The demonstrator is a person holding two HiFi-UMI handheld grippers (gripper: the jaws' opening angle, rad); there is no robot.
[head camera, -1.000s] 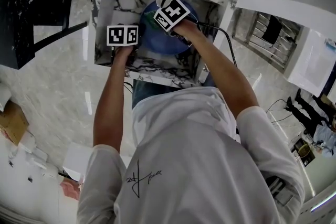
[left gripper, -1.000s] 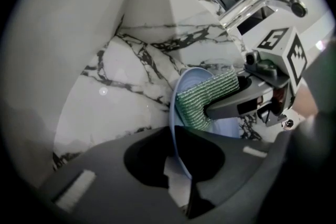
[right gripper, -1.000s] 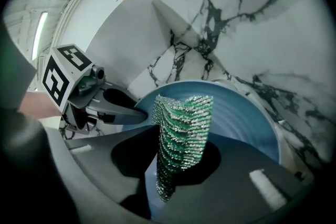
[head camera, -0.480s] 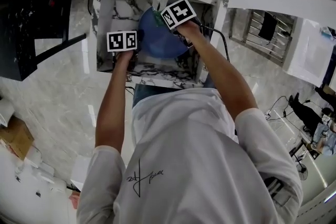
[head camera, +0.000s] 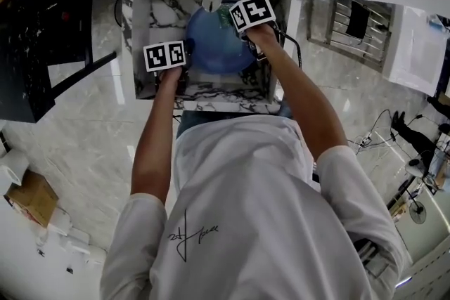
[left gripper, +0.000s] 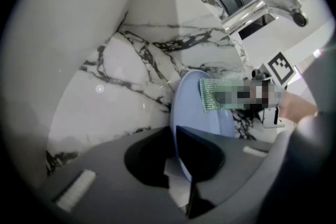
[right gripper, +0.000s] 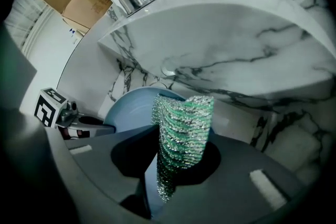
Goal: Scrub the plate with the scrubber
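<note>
Plate [left gripper: 202,123] is held on edge inside the marble sink [head camera: 211,106], its lower rim pinched between the partly closed jaws of the left gripper [left gripper: 177,162]. The green mesh scrubber [right gripper: 184,128] is clamped in the narrowly closed jaws of the right gripper [right gripper: 167,178] and laid against the plate's face near its upper edge. Slippage is judged the main risk: only the thin rim is gripped, so a hard sideways stroke could twist the plate loose into the basin, and the limp scrubber could be folded over or dragged from its jaws.
</note>
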